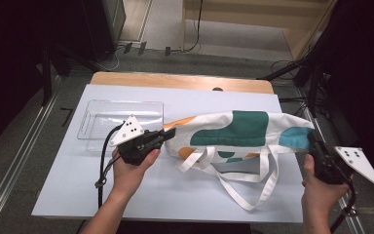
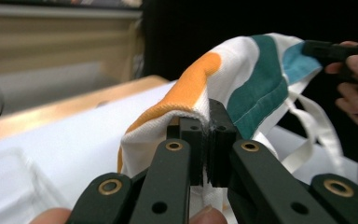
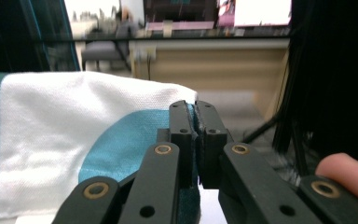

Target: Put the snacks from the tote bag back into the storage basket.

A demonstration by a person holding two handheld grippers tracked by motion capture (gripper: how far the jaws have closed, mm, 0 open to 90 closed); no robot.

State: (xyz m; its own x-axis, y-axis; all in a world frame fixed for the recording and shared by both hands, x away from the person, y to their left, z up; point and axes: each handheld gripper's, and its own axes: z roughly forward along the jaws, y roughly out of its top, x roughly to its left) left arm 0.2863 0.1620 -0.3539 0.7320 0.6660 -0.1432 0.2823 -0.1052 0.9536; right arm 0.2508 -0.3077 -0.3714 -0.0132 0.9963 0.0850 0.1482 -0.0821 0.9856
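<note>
One tote bag [image 1: 238, 132] hangs stretched above the table's [image 1: 175, 190] middle, between two claws; the left claw [image 1: 169, 133] is clamped on its orange-patched end; the right claw [image 1: 312, 144] pinches its blue-patched end by the right edge; one clear tray [image 1: 119, 122] sits near the far left corner.
</note>
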